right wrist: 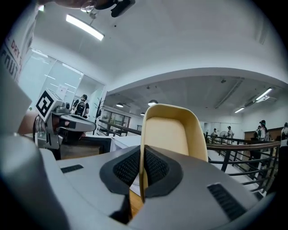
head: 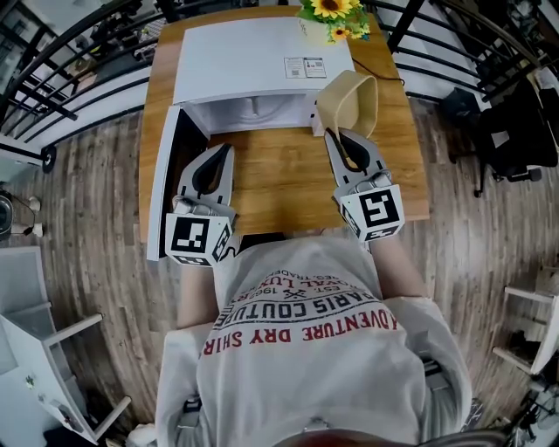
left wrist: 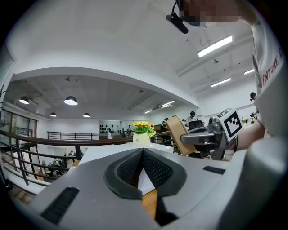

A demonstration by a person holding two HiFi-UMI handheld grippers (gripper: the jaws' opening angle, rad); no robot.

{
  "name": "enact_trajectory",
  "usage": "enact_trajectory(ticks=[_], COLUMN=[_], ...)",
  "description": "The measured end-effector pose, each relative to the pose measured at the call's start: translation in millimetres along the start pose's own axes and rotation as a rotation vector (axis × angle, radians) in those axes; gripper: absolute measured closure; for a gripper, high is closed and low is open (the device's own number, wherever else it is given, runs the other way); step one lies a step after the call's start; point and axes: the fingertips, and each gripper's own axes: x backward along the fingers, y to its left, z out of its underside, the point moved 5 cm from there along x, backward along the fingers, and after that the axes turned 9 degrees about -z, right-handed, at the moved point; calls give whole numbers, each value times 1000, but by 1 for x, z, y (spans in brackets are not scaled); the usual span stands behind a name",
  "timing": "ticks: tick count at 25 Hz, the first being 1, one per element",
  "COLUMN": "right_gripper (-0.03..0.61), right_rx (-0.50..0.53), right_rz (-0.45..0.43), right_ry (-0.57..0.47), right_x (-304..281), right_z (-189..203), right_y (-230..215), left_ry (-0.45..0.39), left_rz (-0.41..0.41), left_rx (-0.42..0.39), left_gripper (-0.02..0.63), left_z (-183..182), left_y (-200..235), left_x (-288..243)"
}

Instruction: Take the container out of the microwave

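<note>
The white microwave (head: 253, 61) stands at the back of the wooden table (head: 279, 188), its door (head: 166, 175) swung open to the left and its cavity (head: 258, 112) showing nothing inside. My right gripper (head: 342, 140) is shut on the rim of a beige container (head: 348, 105), which it holds tilted on edge in the air, just right of the cavity. In the right gripper view the pads (right wrist: 155, 168) pinch the container's wall (right wrist: 173, 134). My left gripper (head: 220, 150) hovers over the table in front of the door, jaws shut with nothing in them (left wrist: 143, 152).
A pot of yellow flowers (head: 330, 13) sits at the table's back right corner, close behind the container. Black railings (head: 52, 70) run behind the table. The person's torso is against the table's front edge. A white chair (head: 533, 323) stands to the right.
</note>
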Motion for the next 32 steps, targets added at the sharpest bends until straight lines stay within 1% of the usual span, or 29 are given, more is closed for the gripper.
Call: enact_trajectory(ticks=[4, 15, 22, 27, 32], right_gripper=[549, 549, 549, 549, 549], right_rx=[-19, -15, -14, -33, -44], right_rz=[24, -9, -19, 1, -22], right_ry=[-26, -3, -23, -48, -47], right_x=[2, -2, -4, -1, -6], right_z=[-2, 5, -3, -9, -8], right_y=[-2, 2, 5, 4, 8], left_ry=[-3, 5, 12, 11, 19], left_rz=[-6, -8, -21, -28, -45], left_rx=[3, -4, -19, -31, -32], left_gripper=[600, 600, 600, 600, 600], left_z=[-3, -2, -5, -8, -9], left_y=[2, -3, -3, -3, 0], left_x=[-1, -4, -2, 0, 5])
